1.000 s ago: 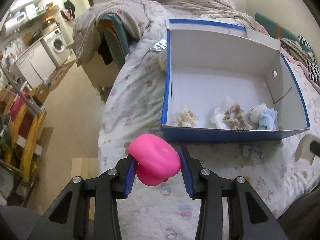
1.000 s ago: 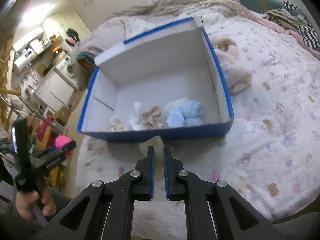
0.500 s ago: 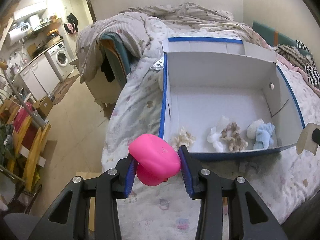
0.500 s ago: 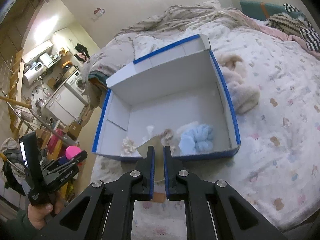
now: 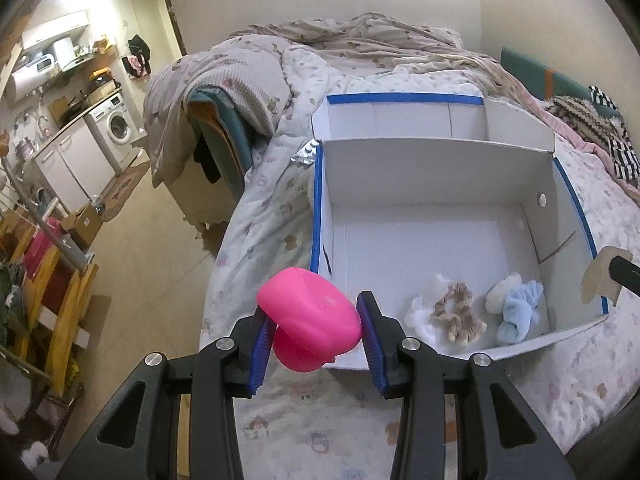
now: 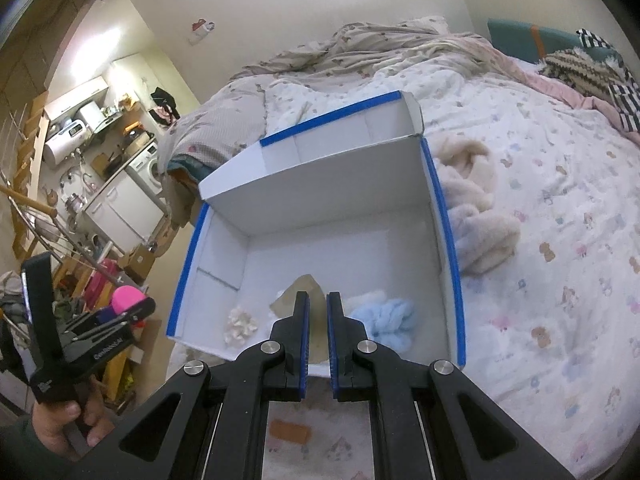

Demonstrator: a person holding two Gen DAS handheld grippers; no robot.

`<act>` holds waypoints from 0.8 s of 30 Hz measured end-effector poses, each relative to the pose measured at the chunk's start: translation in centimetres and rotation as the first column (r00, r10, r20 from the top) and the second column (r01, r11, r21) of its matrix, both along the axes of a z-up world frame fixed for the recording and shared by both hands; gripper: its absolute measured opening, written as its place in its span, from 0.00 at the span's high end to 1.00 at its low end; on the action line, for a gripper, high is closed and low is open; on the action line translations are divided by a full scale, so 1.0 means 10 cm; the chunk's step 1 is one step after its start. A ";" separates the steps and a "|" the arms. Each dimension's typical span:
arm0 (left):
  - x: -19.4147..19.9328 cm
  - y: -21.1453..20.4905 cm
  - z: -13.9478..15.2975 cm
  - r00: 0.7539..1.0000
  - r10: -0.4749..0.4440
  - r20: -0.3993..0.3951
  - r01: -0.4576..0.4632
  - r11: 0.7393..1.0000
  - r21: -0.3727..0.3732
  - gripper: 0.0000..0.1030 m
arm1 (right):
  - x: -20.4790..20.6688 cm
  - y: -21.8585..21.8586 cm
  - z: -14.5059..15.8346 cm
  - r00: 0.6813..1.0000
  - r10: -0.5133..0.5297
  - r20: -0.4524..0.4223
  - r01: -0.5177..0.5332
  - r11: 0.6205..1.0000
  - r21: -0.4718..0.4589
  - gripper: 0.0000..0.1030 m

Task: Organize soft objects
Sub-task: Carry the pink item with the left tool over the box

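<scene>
1. The left tool (image 5: 310, 344) is squeezing a pink squishy toy (image 5: 310, 328) between its two blue pads, and the toy is bulging out above them
2. The toy is hanging over the bed (image 5: 272, 208), just beside the near left corner of the box (image 5: 440, 172)
3. The right tool (image 6: 317, 338) is closing tight on a thin tan piece (image 6: 298, 294), which is sticking up past the tool's tips
4. That tan piece is hanging over the near wall of the box, above the soft things inside
5. The white box with blue edges is sitting open on the bed, and its lid flap is standing up at the far side
6. Soft things are lying in a row along the near wall inside the box
7. A small cream scrunchie (image 6: 240, 324) is lying at the left end
8. A brown scrunchie (image 5: 456, 314) is lying in the middle, touching a white fluffy bit (image 5: 418, 316)
9. A light blue fluffy thing (image 5: 516, 312) is lying at the right end, with a white puff (image 5: 498, 292) touching it
10. A fluffy cream blanket (image 6: 476, 216) is lying on the bed, touching the right outside wall of the box
11. A hand (image 6: 68, 424) is holding the handle of the left tool, down in the corner of the right tool's view
</scene>
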State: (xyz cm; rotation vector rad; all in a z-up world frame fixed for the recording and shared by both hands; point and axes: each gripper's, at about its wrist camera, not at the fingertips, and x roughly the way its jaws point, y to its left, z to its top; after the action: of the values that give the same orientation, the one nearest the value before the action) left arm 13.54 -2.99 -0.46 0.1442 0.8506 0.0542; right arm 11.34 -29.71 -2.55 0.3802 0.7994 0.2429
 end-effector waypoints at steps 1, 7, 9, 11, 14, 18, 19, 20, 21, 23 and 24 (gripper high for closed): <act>0.04 0.00 0.01 1.000 -0.003 0.001 0.003 1.000 0.001 0.64 | 0.03 -0.01 -0.01 1.000 -0.002 -0.002 0.002 1.000 -0.001 0.91; 0.24 -0.07 0.06 1.000 -0.024 0.001 0.024 1.000 0.012 0.64 | 0.19 -0.01 -0.06 1.000 -0.008 -0.012 0.007 1.000 -0.010 0.91; 0.29 -0.11 0.07 0.999 -0.033 0.004 0.033 0.999 0.017 0.64 | 0.23 -0.01 -0.07 1.000 -0.008 -0.014 0.008 1.000 -0.011 0.91; 0.34 -0.14 0.07 0.999 -0.044 0.005 0.044 0.999 0.023 0.64 | 0.28 -0.01 -0.08 1.000 -0.007 -0.016 0.006 1.000 -0.012 0.91; 0.43 -0.20 0.05 0.998 -0.057 0.001 0.057 0.998 0.028 0.64 | 0.33 0.02 -0.10 1.000 0.000 -0.020 0.000 1.000 -0.013 0.91; 0.56 -0.26 -0.02 0.998 -0.069 -0.011 0.069 0.997 0.029 0.64 | 0.40 0.07 -0.13 1.000 0.014 -0.025 -0.015 1.000 -0.024 0.91; 0.58 -0.27 -0.05 0.997 -0.072 -0.015 0.072 0.997 0.027 0.64 | 0.41 0.09 -0.14 0.999 0.018 -0.027 -0.019 0.999 -0.029 0.91; 0.61 -0.28 -0.08 0.997 -0.078 -0.021 0.078 0.997 0.019 0.64 | 0.43 0.11 -0.15 0.999 0.024 -0.030 -0.025 0.999 -0.036 0.91; 0.64 -0.29 -0.12 0.996 -0.086 -0.028 0.087 0.996 0.005 0.64 | 0.46 0.13 -0.16 0.999 0.029 -0.031 -0.030 0.999 -0.043 0.91; 0.67 -0.30 -0.19 0.995 -0.094 -0.042 0.094 0.996 -0.014 0.64 | 0.51 0.17 -0.18 0.999 0.038 -0.035 -0.040 0.997 -0.060 0.91; 0.69 -0.30 -0.23 0.994 -0.095 -0.050 0.094 0.995 -0.024 0.64 | 0.53 0.18 -0.19 0.998 0.040 -0.038 -0.043 0.997 -0.066 0.91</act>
State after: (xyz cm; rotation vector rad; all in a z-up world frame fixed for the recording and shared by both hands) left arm 20.41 -5.95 -2.81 0.1658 0.8943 -0.0480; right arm 16.61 -27.95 -4.47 0.3058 0.8496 0.2480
